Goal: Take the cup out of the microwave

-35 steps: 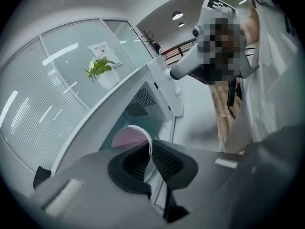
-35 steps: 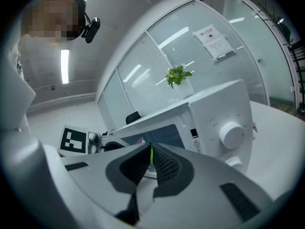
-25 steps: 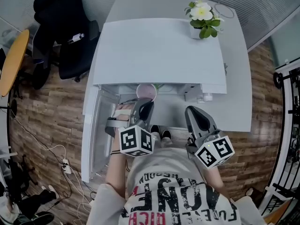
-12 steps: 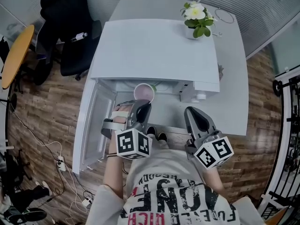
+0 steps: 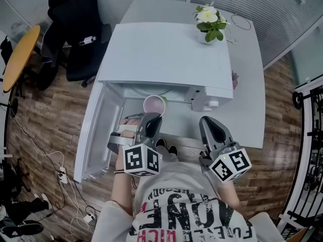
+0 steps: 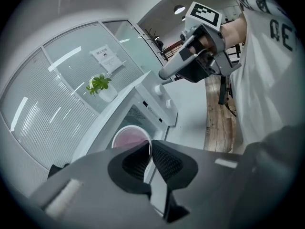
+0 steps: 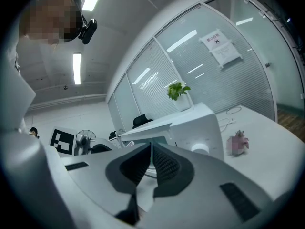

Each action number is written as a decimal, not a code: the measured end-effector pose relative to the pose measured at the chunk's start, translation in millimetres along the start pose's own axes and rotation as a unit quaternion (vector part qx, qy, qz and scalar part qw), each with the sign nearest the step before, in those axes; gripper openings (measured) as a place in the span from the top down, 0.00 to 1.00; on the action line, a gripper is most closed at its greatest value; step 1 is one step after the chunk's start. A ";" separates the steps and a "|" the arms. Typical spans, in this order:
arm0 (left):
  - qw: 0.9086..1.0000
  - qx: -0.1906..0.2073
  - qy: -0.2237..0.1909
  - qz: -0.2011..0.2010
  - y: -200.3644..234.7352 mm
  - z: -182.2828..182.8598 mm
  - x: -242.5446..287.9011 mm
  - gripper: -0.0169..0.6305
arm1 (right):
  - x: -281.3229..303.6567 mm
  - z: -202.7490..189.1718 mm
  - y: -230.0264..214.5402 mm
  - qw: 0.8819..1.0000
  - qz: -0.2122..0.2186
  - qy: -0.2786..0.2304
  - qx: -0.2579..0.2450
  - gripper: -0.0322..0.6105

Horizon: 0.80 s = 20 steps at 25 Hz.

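Cup (image 5: 154,105) pinched by left gripper (image 5: 154,118) at microwave (image 5: 166,54) mouth; right gripper (image 5: 206,120) jaws closed

Person is wearing a white T-shirt (image 5: 181,210) showing black and red lettering, plus dark shoes (image 5: 166,143). The left gripper (image 5: 153,119) and right gripper (image 5: 206,121) are showing grey shells, black-and-white marker cubes (image 5: 142,160).

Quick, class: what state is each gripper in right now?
left gripper: closed on the pink cup's rim.
right gripper: closed, holding nothing.
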<state>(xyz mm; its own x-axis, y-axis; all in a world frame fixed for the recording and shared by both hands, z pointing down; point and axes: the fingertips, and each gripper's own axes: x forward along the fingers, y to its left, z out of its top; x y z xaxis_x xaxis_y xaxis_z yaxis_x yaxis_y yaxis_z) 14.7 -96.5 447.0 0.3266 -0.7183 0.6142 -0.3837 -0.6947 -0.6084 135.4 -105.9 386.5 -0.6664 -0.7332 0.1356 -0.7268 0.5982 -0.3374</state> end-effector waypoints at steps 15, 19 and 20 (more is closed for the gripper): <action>0.999 -0.021 -0.026 0.006 -1.1 5.9 -33.6 0.93 | 11.5 23.5 13.7 1.000 0.006 -0.015 -0.024 0.92; 0.999 -0.019 -0.039 0.001 0.0 4.1 -35.5 0.93 | 16.8 28.4 18.8 0.999 0.004 -0.014 -0.032 0.92; 0.999 -0.018 -0.041 -0.001 0.7 3.5 -36.6 0.93 | 17.9 28.8 21.0 0.999 0.003 -0.013 -0.035 0.92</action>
<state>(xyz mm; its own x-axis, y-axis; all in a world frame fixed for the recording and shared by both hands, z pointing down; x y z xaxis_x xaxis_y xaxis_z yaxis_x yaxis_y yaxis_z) 5.5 -70.9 422.4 0.3969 -0.7192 0.5703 -0.4129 -0.6948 -0.5888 113.0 -115.8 355.0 -0.6667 -0.7373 0.1093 -0.7333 0.6227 -0.2730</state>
